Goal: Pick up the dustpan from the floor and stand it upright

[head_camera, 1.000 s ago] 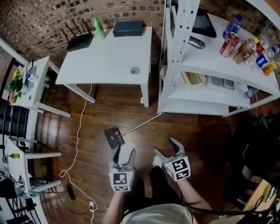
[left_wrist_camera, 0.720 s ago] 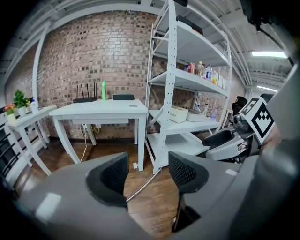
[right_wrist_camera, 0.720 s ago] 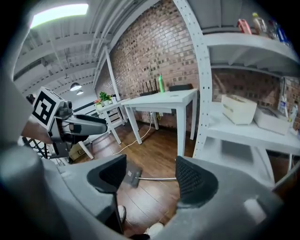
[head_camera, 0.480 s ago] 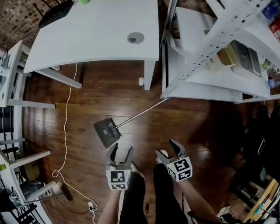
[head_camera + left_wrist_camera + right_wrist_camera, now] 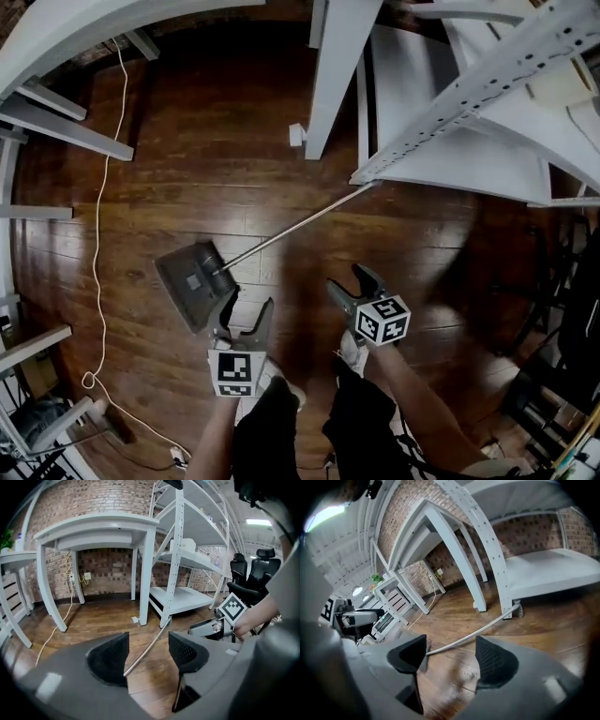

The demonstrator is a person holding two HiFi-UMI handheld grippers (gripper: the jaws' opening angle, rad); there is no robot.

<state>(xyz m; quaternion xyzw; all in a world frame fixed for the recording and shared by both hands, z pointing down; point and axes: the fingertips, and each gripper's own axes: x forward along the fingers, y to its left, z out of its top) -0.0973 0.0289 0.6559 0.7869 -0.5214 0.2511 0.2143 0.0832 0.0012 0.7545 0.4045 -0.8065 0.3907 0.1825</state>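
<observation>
The dustpan [image 5: 190, 281] lies flat on the wood floor, dark grey, with its long metal handle [image 5: 295, 228] running up and right to the foot of the shelf unit. My left gripper [image 5: 246, 317] hovers just below and to the right of the pan, jaws open and empty. In the left gripper view the handle [image 5: 149, 648] shows on the floor beyond the gap of the left gripper [image 5: 147, 644]. My right gripper [image 5: 347, 281] is open to the right of the handle, touching nothing. In the right gripper view the handle [image 5: 473, 633] lies ahead of the right gripper [image 5: 450, 654].
A white shelf unit [image 5: 450, 159] stands at the right and a white table leg [image 5: 333, 66] at the top centre. A white cable [image 5: 97, 234] trails over the floor at the left. The person's legs and a shoe [image 5: 352, 352] are below the grippers.
Both grippers and the head camera have come down close to the floor. The dustpan looks larger and nearer; it has not been touched. Both jaws stay open.
</observation>
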